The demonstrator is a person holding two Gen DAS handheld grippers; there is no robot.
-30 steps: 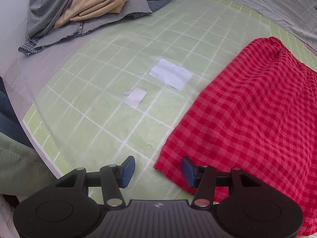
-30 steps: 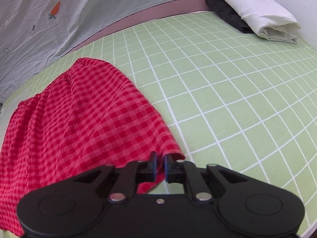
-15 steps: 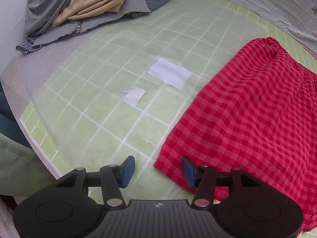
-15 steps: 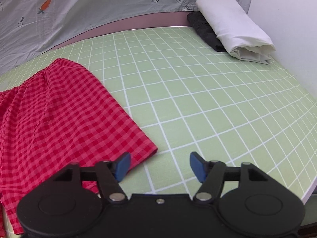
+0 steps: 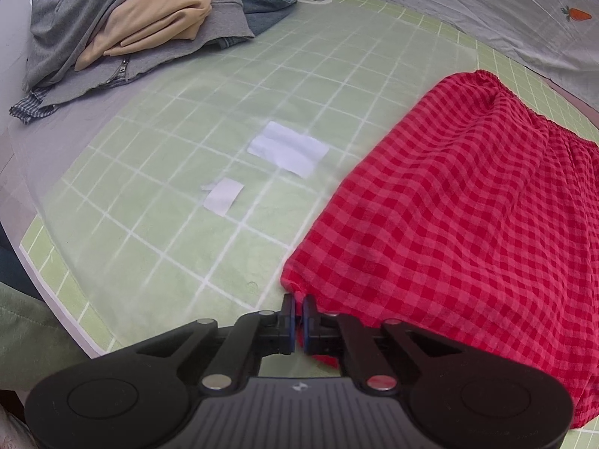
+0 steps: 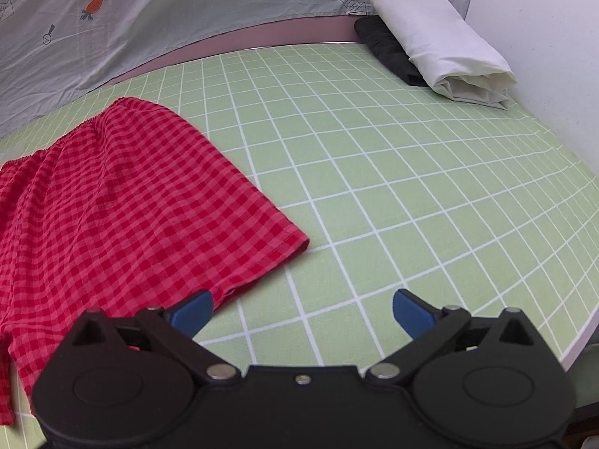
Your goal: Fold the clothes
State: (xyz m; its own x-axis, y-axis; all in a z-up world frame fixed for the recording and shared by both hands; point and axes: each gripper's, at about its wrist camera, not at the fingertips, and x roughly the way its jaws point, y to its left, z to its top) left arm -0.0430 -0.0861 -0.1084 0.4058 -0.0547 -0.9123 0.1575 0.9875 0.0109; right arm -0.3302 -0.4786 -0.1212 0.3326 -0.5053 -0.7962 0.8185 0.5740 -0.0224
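L gripper is closed tight, pinching the near L corner of the red shorts; a bit of cloth is bunched just above the blue pads. R gripper is spread wide, holding nothing. Its L pad sits just at the shorts' hem, contact unclear; its R pad is over bare mat.

Shorts lie flat on the green grid mat, waistband at 12 o'clock and hem toward the grippers. In the R view the shorts fill the 9 o'clock side.

Clothes pile at 11 o'clock in the L view. Two white tape bits on the mat w/ haze around them. Folded white cloth on a black one at 1 o'clock in the R view. Gray sheet behind.
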